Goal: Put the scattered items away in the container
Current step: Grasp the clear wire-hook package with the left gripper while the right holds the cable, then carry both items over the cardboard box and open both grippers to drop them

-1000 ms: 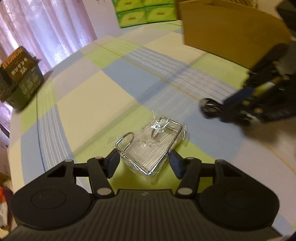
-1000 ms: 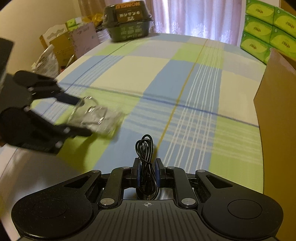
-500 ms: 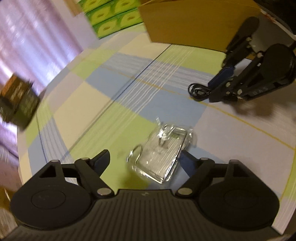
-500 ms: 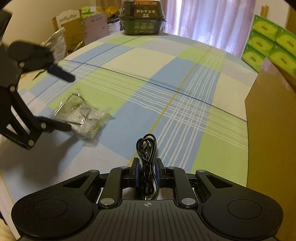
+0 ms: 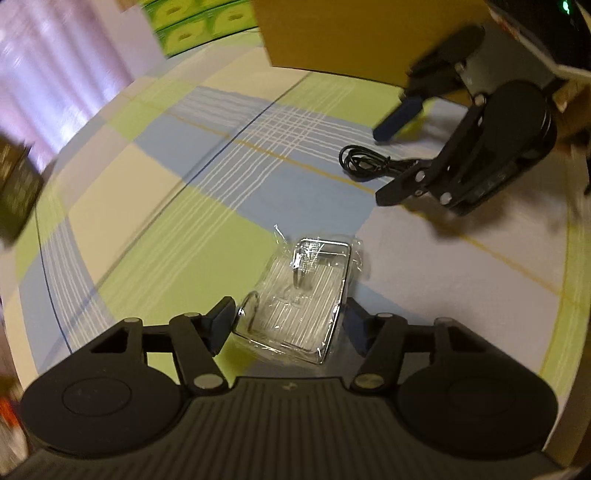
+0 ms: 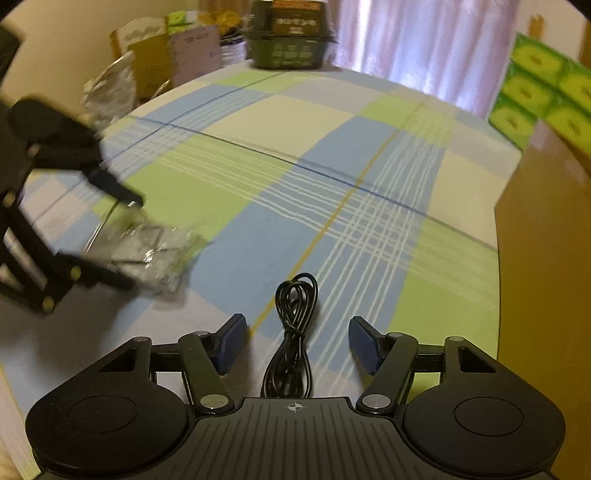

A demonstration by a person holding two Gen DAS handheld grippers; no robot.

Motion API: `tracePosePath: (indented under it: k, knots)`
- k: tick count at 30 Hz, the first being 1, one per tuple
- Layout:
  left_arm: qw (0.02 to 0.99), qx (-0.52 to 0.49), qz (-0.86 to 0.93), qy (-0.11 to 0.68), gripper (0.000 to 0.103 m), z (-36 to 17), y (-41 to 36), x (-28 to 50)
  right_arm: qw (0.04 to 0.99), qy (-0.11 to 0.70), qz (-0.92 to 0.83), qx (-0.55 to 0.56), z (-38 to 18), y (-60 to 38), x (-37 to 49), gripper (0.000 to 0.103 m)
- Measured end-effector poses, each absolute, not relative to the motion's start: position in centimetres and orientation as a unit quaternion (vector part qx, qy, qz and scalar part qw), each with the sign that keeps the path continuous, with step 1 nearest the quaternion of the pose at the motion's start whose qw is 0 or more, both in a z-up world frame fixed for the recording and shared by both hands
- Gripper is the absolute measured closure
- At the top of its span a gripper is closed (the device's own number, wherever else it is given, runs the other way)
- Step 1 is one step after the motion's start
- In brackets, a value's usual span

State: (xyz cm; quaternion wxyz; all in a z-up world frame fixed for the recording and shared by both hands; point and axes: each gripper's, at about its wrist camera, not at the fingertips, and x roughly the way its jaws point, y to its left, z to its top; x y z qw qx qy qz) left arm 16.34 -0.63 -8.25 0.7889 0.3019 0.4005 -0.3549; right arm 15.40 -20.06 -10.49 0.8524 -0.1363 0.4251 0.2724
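A clear-wrapped pack of chrome wire hooks (image 5: 306,295) lies on the checked tablecloth (image 5: 166,206). My left gripper (image 5: 288,321) has its fingers pressed against both sides of the pack. The right wrist view shows the same pack (image 6: 155,251) blurred, between the left gripper's (image 6: 129,243) fingers. A coiled black cable (image 6: 295,314) lies loose on the cloth between the spread blue pads (image 6: 229,343) of my right gripper (image 6: 295,343), which is open. In the left wrist view the cable (image 5: 362,164) lies under the right gripper (image 5: 384,166). The brown cardboard box (image 5: 332,33) stands behind it.
The cardboard box wall (image 6: 546,258) rises close on the right. Green tissue boxes (image 6: 543,92) are stacked behind it. A dark lidded box (image 6: 291,44) sits at the table's far edge. Bags and cartons (image 6: 147,74) crowd beyond the left edge.
My right gripper has opened and the cable now lies loose on the cloth. My left gripper's fingers, spread wide half a second ago, have closed in on the hook pack.
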Motion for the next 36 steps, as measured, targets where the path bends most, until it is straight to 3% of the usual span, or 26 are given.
tracePosePath:
  k: [1, 2, 3, 8, 11, 36]
  knots:
    - [0.794, 0.29, -0.348, 0.405, 0.045, -8.1, -0.5, 16.1, 0.852, 0.428, 0.273, -0.13, -10.4, -20.1, 15.3, 0.061]
    - [0.799, 0.277, -0.341, 0.41, 0.045, -8.0, -0.4, 15.7, 0.852, 0.429, 0.271, -0.131, -10.2, -20.0, 15.1, 0.077]
    - [0.804, 0.266, -0.334, 0.414, 0.045, -7.9, -0.3, 15.4, 0.852, 0.43, 0.27, -0.132, -10.1, -20.0, 14.8, 0.086]
    - [0.825, 0.233, -0.298, 0.42, 0.046, -6.7, -0.4, 12.9, 0.855, 0.431, 0.267, -0.11, -9.1, -20.7, 13.0, 0.086]
    - [0.835, 0.21, -0.282, 0.423, 0.054, -5.7, -0.6, 11.5, 0.862, 0.424, 0.261, -0.093, -7.8, -21.4, 11.5, 0.087]
    - [0.868, 0.188, -0.279, 0.365, 0.054, 2.1, -6.1, 6.2, 0.929, 0.316, 0.191, -0.028, 3.1, -29.4, 4.1, 0.086]
